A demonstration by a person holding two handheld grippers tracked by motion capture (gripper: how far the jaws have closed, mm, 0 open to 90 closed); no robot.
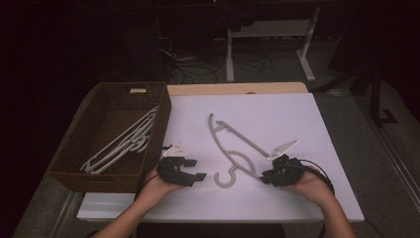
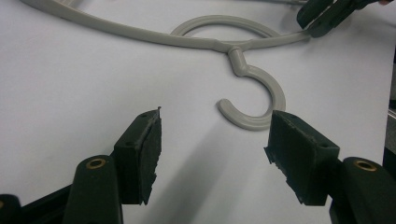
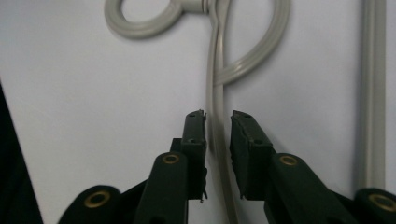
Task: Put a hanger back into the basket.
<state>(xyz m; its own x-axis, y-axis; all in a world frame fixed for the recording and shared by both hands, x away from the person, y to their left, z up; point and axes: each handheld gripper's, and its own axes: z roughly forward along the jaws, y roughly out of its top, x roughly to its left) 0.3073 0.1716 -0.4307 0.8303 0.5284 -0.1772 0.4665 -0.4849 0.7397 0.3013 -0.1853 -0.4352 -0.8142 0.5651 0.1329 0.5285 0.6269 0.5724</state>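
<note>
White board (image 1: 297, 124) covers the table and serves as the reference surface. Along the board's left edge stands a dark woven basket (image 1: 74, 163), with pale grey hangers (image 1: 121, 144) lying flat inside it. One grey plastic hanger (image 1: 233, 141) lies flat near the middle of the board, well apart from the basket; its hook (image 2: 259, 100) points toward the board's near edge. At the near right of the board, the right gripper (image 3: 218, 122) straddles one thin arm of this hanger; a narrow gap shows on each side of the arm, so the pads do not press on it and the jaws stand released. At the near left of the board, just beside the basket, the left gripper (image 2: 212, 140) is spread wide, grasping nothing, with the hook lying just beyond its fingertips.
</note>
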